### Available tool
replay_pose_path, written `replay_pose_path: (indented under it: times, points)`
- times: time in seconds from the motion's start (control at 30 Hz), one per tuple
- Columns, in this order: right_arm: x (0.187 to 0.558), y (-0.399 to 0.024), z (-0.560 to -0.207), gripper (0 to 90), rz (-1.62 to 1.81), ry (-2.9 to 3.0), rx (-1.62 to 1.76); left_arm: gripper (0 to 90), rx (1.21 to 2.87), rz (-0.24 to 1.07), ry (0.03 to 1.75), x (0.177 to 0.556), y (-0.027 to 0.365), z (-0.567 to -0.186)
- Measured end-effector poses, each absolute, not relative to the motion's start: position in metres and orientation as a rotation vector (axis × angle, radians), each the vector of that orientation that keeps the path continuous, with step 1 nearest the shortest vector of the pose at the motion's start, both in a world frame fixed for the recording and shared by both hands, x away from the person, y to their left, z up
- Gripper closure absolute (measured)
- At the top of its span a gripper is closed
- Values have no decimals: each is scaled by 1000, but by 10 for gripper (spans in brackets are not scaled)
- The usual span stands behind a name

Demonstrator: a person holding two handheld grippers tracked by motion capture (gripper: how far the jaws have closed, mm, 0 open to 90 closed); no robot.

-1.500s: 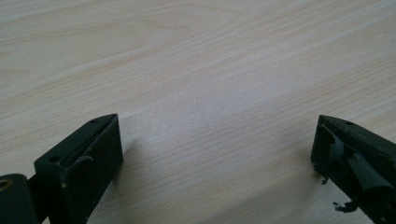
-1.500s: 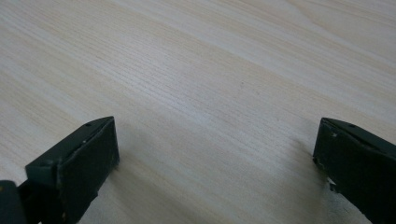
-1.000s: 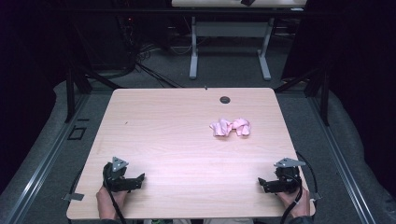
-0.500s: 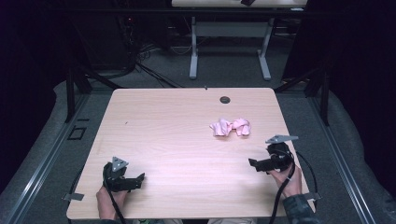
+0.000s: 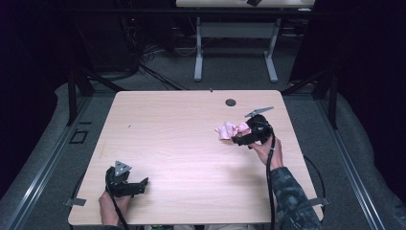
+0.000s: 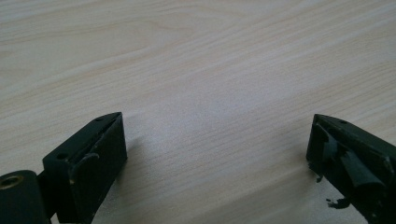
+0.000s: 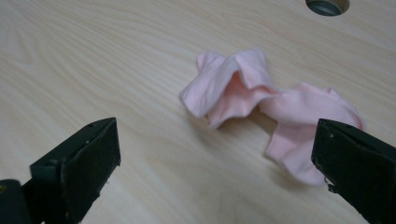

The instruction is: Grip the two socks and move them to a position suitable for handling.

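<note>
Pink cloth (image 7: pixel 261 100): one, crumpled. Two tools: right tool (image 7: pixel 215 158) spread beside it; left tool (image 6: pixel 215 154) spread.

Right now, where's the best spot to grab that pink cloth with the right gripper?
Probably the raised fold at the pink cloth's middle, coming down from above with the open right gripper. That ridge stands up off the table, while the cloth's edges lie flat.

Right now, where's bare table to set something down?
Free: the wide stretch between the left gripper and the pink cloth, and the whole far-left part of the table. Crowded: the right side, where the open right gripper hovers at the cloth, near the grommet hole.
</note>
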State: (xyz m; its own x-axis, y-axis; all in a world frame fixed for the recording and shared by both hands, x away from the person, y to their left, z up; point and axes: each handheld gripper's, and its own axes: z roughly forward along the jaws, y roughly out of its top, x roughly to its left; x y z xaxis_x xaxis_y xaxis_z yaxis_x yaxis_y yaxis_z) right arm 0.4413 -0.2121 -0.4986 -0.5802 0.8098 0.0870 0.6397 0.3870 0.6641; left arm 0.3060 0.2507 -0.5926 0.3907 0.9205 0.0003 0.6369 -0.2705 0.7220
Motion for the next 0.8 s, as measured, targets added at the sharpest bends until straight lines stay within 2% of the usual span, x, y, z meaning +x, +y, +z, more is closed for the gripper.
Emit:
replay_pose_path:
  times: [0.23,0.33,0.43,0.47,0.57,0.6,0.63,0.7,0.73,0.77,0.8]
  points:
    - [493,-176,-513,155,888,2405,1305,62,2013,574,1317,306,250,-592]
    - [502,-168,-521,245,780,2410,1301,63,2009,570,1321,306,250,-592]
    - [504,-166,-527,298,763,2401,1320,67,2012,582,1312,305,250,-592]
    - [505,-164,-535,367,770,2406,1349,73,2014,585,1310,305,250,-592]
    - [506,-160,-545,488,726,2414,1372,84,2013,591,1306,304,249,-592]
    - [506,-160,-545,488,726,2414,1372,84,2013,591,1306,304,249,-592]
    - [507,-160,-550,588,691,2426,1379,84,2014,590,1307,305,250,-592]
    - [505,-159,-553,676,710,2416,1377,84,2014,590,1307,305,250,-592]
    - [505,-159,-553,676,710,2416,1377,85,2014,590,1307,305,250,-592]
    - [502,-158,-556,752,723,2414,1368,87,2014,590,1307,305,250,-592]
    - [501,-158,-557,771,734,2407,1365,88,2012,592,1308,305,250,-592]
